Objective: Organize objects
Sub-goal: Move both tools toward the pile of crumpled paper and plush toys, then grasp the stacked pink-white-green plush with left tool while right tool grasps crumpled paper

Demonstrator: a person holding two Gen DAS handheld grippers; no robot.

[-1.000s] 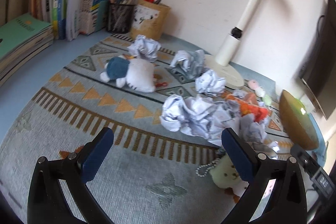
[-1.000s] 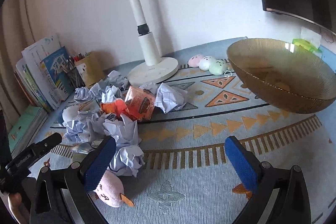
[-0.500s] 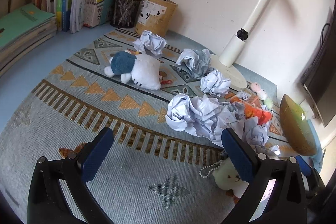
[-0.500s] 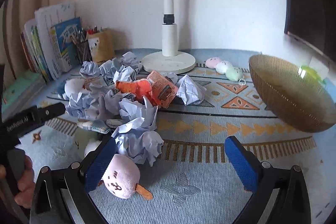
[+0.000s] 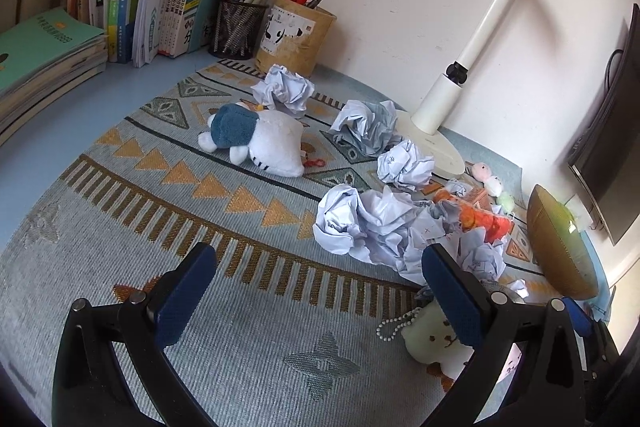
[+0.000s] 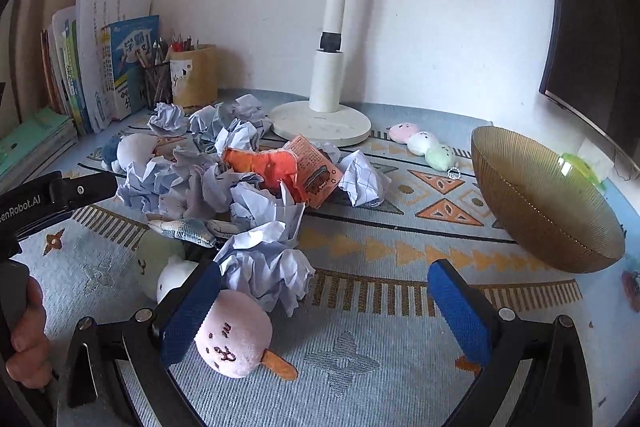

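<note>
Still early: sorting not yet begun. Brass bowl (image 6: 548, 203) waiting empty at right of counter (image 5: 52, 131); crumpled paper (image 6: 264, 267) heaped mid-mat. Right tool (image 6: 324, 311) spread wide, nearing pink plush (image 6: 236, 339); left tool (image 5: 320, 291) likewise released. Next: closing round plush.

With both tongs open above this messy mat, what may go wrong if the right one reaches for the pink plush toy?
The right tongs are open, with the pink plush ice-pop toy beside their left finger, not centred; closing may push it away. The crumpled white paper ball touches the toy and could be caught too. The ribbed amber glass bowl stands close on the right; a wide swing might knock it.
</note>
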